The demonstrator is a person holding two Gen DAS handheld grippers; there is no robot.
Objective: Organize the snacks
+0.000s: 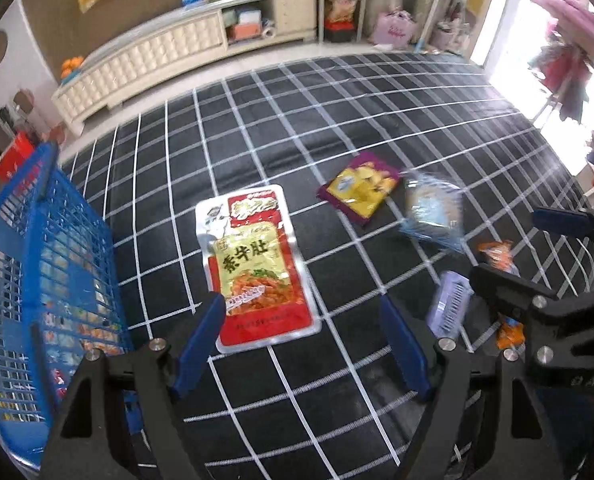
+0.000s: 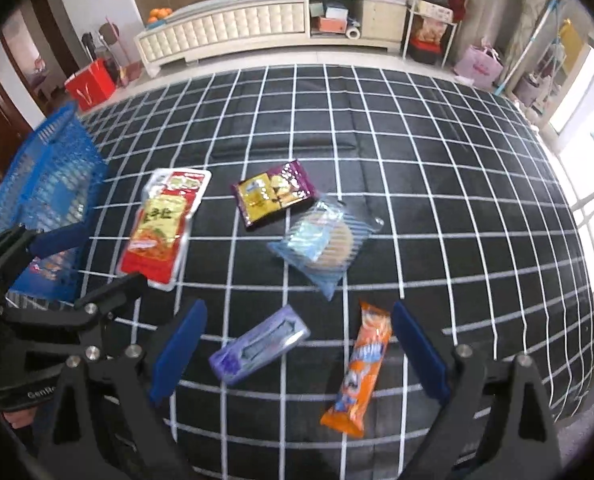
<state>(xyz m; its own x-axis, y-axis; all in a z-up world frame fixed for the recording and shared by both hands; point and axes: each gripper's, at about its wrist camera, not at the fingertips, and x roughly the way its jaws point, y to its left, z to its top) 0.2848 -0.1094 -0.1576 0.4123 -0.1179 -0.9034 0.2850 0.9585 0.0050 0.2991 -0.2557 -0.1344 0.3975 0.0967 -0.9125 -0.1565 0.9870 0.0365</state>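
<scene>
You work over a bed (image 2: 377, 184) covered in a black cloth with a white grid; a long cream cabinet (image 2: 233, 28) stands beyond it. Your left gripper (image 1: 301, 340) has its fingers spread and empty, the red pouch (image 1: 257, 268) lying just ahead between their tips, the blue basket (image 1: 37, 280) off to their left. Your right gripper (image 2: 297, 352) is also released and empty: the purple bar (image 2: 257, 350) lies between its fingers, the orange bar (image 2: 361, 368) beside the right finger, the biscuit pack (image 2: 325, 240) and purple-yellow packet (image 2: 275, 194) farther ahead.
</scene>
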